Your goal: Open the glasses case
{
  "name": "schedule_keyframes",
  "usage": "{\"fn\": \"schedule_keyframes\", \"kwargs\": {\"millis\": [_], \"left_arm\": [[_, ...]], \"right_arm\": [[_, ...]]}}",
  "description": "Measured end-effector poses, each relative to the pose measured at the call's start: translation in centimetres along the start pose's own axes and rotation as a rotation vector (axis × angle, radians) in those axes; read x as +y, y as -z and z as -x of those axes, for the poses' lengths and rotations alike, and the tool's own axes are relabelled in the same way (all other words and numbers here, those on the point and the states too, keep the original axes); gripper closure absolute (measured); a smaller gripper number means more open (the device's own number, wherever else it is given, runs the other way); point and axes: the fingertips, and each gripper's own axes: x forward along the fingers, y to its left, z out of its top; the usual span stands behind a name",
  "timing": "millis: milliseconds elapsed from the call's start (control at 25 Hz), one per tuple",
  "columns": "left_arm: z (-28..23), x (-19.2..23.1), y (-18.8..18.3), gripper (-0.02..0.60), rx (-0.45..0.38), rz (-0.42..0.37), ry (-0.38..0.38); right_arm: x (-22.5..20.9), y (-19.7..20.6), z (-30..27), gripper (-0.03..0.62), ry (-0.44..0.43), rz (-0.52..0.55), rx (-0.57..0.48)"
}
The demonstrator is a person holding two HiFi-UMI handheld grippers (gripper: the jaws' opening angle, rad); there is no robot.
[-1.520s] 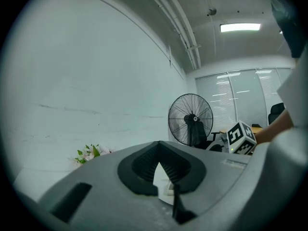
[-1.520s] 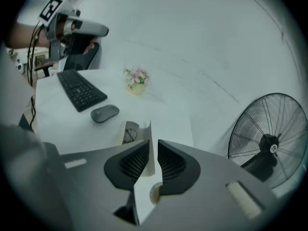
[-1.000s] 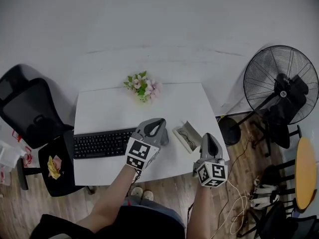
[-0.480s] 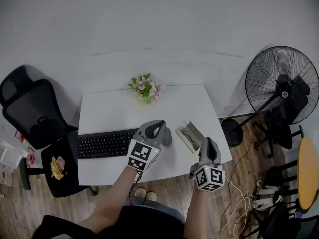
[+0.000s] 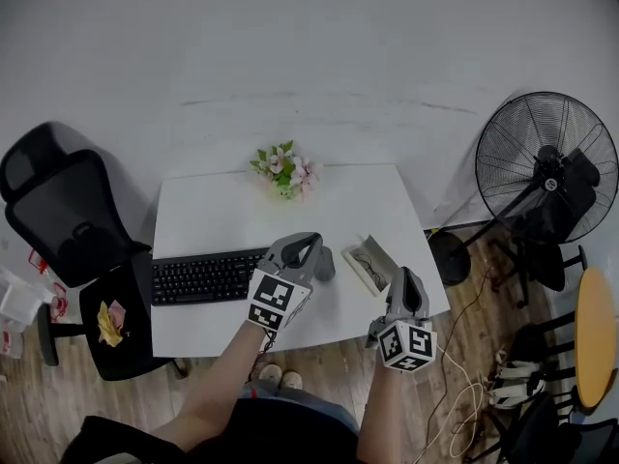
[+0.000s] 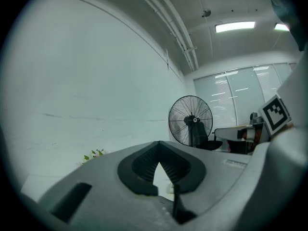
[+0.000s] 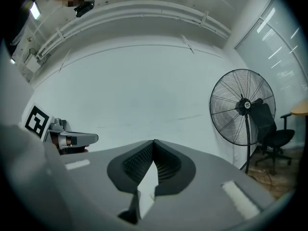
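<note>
right gripper point(image 5: 406, 280), clenched empty, is my nearer one: glasses case point(image 5: 370, 265) lies just left, long axis slanting away.

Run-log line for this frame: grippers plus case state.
left gripper: shut, empty | right gripper: shut, empty | glasses case: open, on table, right of keyboard

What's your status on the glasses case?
Left gripper shut, empty. Right gripper shut, empty. Glasses case open on table, glasses inside. Nothing in the way.
</note>
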Motion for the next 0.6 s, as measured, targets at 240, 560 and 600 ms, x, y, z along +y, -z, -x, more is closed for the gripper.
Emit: {"fn": "schedule_keyframes", "kwargs": {"millis": [240,560,600], "left_arm": [[0.2,-0.21,0.09,0.574,0.003,0.0,0.001],[0.01,-0.53,-0.18,0.574,-0.002,-0.011,0.003],[0.02,-0.55,-0.21,0.574,-0.001,-0.013,0.002]], "right_arm": [[0.15,0.0,0.18,0.589,-0.005,0.007,0.004],[-0.1,0.0,0.23,0.589,-0.013,-0.005,0.005],[-0.1,0.01,0.22,0.589,-0.014,-0.006,0.005]]}}
